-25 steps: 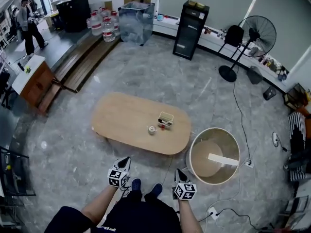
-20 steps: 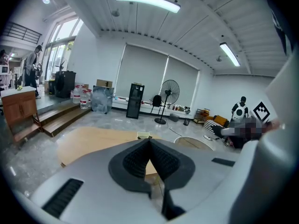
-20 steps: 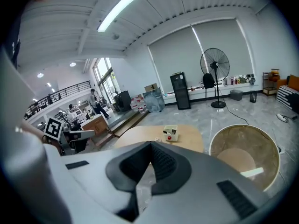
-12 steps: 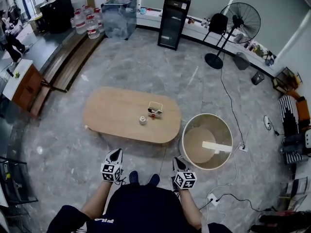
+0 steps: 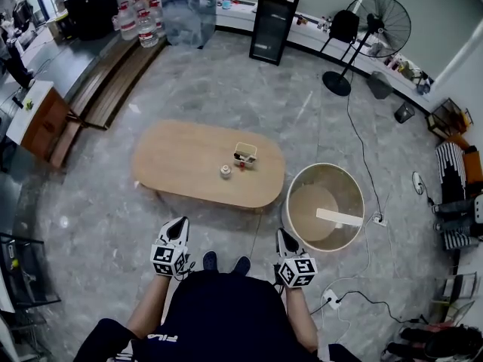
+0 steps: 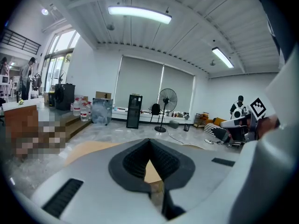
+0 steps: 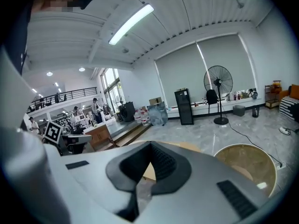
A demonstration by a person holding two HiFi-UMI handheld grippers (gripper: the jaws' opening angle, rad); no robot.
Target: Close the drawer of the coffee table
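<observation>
The person's left gripper and right gripper, both clenched on nothing, hang over grey stone floor. At twelve o'clock stands the oval wooden coffee table, with a round tub at two. Far beyond are a black cabinet and a standing fan.

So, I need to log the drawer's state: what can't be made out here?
Drawer: head view shows only the coffee table top; no drawer front visible.
Small round item on it: head view, too small to identify.
Table's near side: gripper views, blocked by left tool and right tool bodies.
</observation>
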